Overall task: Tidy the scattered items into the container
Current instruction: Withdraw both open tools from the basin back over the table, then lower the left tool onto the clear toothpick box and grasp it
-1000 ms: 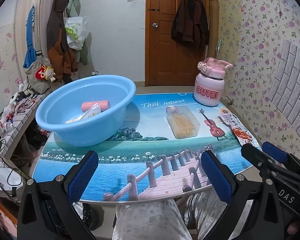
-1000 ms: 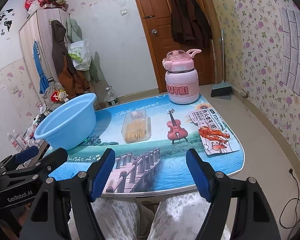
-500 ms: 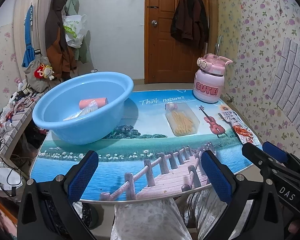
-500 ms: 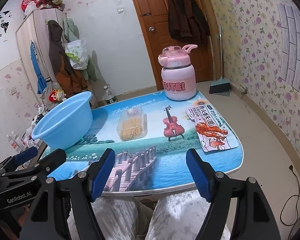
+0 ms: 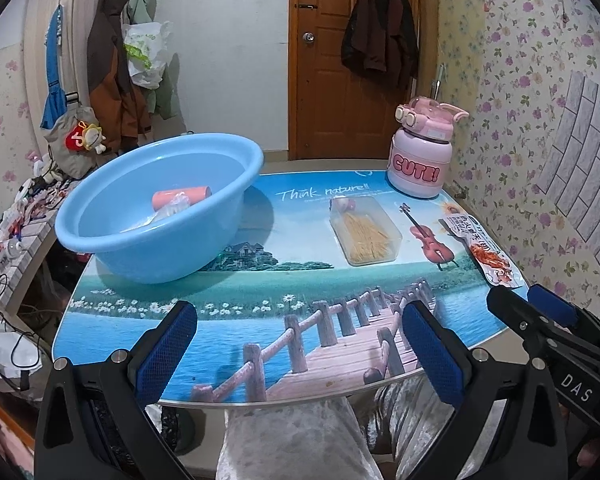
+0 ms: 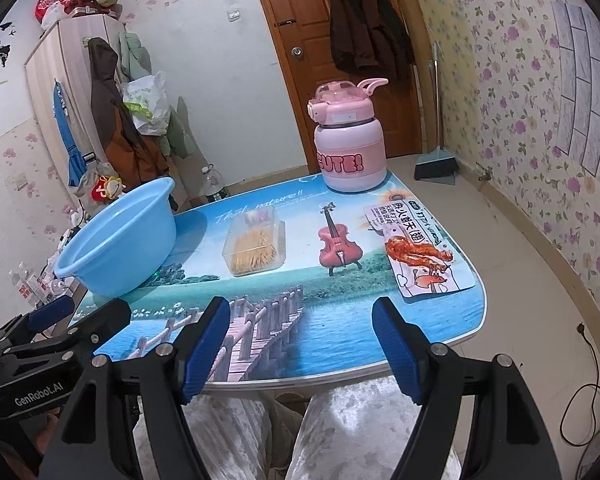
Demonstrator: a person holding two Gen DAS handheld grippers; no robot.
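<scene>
A light blue basin (image 5: 148, 232) (image 6: 116, 248) stands at the table's left and holds an orange-pink tube (image 5: 182, 197) and a clear wrapper. A clear box of toothpicks (image 5: 366, 236) (image 6: 256, 246) lies mid-table. A snack packet with a red chicken picture (image 5: 486, 250) (image 6: 418, 248) lies at the right edge. A pink "CUTE!" bottle (image 5: 420, 156) (image 6: 350, 144) stands at the far right. My left gripper (image 5: 300, 348) and right gripper (image 6: 302, 344) are both open and empty, held over the table's near edge.
The table (image 5: 260, 320) has a printed lake-and-bridge top. The person's legs show below its near edge. Coats hang on the door (image 5: 340, 60) and left wall. A broom and dustpan (image 6: 436, 160) lean by the right wall. A cluttered shelf stands left of the table.
Both grippers have moved slightly forward and tilted, so the table objects sit a little differently in view. Both stay open and empty. No object on the table has moved.
</scene>
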